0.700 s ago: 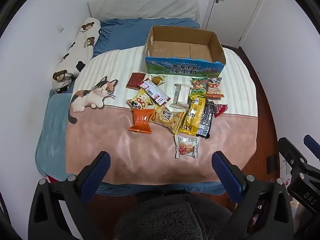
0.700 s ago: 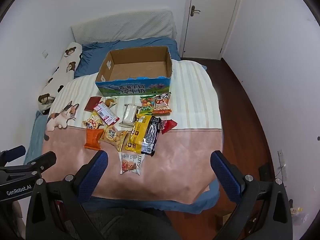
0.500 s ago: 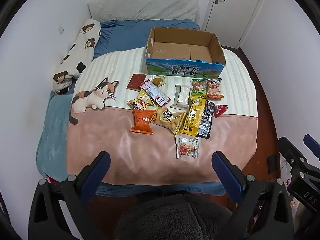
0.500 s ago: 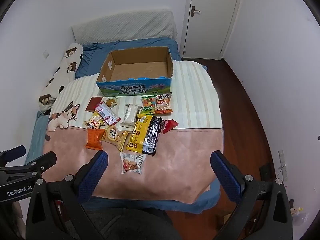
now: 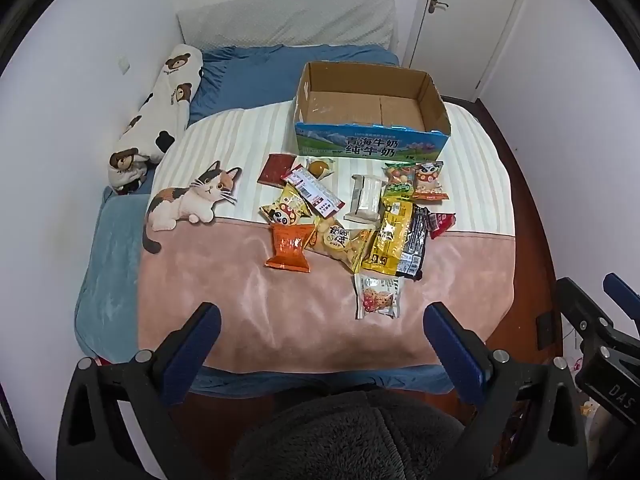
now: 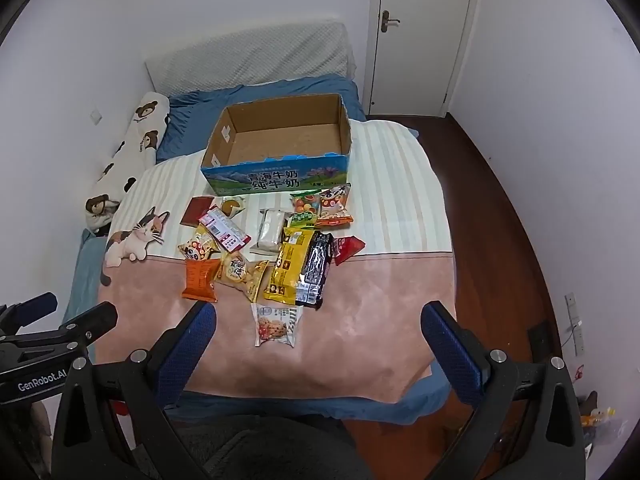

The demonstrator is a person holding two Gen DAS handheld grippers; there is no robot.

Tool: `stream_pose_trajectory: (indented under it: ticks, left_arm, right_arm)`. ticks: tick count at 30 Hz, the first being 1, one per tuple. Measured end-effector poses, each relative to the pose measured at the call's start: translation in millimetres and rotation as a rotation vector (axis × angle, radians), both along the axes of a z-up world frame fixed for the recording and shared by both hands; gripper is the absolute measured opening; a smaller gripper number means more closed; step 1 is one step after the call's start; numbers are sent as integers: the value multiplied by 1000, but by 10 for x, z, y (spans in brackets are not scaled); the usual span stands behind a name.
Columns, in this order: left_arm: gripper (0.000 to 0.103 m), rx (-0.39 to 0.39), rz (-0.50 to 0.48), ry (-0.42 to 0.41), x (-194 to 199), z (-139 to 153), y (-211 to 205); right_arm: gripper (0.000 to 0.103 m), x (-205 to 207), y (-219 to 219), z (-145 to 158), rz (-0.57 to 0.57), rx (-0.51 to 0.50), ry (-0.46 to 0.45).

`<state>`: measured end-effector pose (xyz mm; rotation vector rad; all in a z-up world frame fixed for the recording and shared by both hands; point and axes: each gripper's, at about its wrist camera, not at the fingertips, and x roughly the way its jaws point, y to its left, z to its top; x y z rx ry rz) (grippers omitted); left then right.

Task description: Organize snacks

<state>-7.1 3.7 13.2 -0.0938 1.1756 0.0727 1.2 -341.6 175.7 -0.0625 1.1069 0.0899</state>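
Note:
Several snack packets lie scattered on a pink and cream striped blanket point(image 5: 248, 300) over a bed. Among them are an orange packet point(image 5: 289, 247), a yellow packet point(image 5: 390, 242), a black packet point(image 5: 414, 246) and a cookie packet point(image 5: 377, 295) nearest me. Behind them stands an empty cardboard box point(image 5: 370, 114) with a blue printed front. My left gripper point(image 5: 325, 322) hangs open above the blanket's near edge, holding nothing. My right gripper point(image 6: 318, 322) is open too, high over the near edge, with the cookie packet point(image 6: 275, 325) below and ahead of it.
A bear-print bolster point(image 5: 158, 116) lies along the left wall and a grey pillow point(image 5: 286, 24) at the head. A white door point(image 6: 416, 36) stands at the back right. Dark wood floor point(image 6: 500, 220) runs along the bed's right side. A dark fleece sleeve point(image 5: 352, 436) fills the bottom.
Both views have shifted slightly; the bed and snacks sit a little lower in the frames. Nothing was grasped or moved.

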Motion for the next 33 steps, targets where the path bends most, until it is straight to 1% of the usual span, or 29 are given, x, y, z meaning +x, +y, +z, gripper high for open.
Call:
stream_pose_trajectory:
  ticks: [13, 33]
  left_arm:
    - [103, 2, 0, -12, -23, 47, -2]
    - [103, 7, -5, -34, -10, 108, -46]
  right_arm:
    - [103, -1, 38, 51, 5, -2, -14]
    - [103, -4, -20, 35, -8, 4, -25]
